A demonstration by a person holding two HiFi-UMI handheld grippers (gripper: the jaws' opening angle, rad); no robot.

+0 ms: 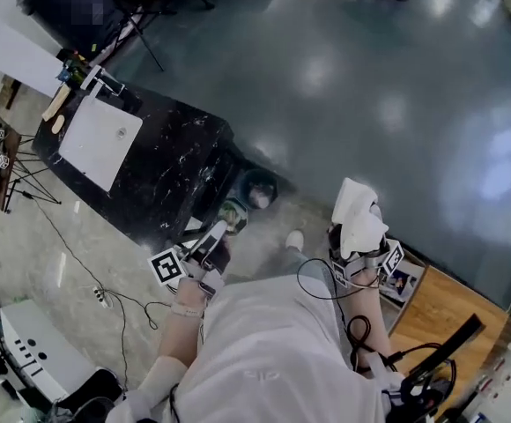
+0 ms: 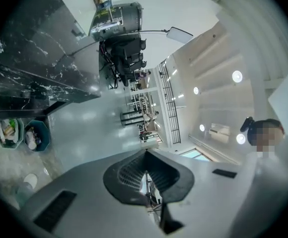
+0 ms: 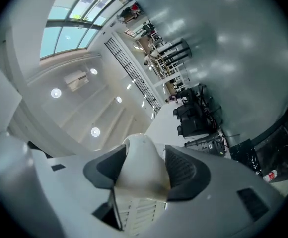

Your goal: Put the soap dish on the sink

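Holding a white soap dish [image 1: 358, 215] clamped in the right gripper [image 3: 142, 172] jaws, at 3 o'clock in head view | left gripper [image 2: 146, 176] jaws pressed together, nothing between | white sink [image 1: 88, 152] set in black worktop [image 1: 176, 170] at 10 o'clock, well apart from the dish

readable text: none | labels: none | numbers: none

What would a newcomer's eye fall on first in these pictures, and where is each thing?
First, the white soap dish clamped in the right gripper, held up at the person's right. Next, the black marble counter at the head view's upper left, with the white sink set in its top. The left gripper is shut on nothing.
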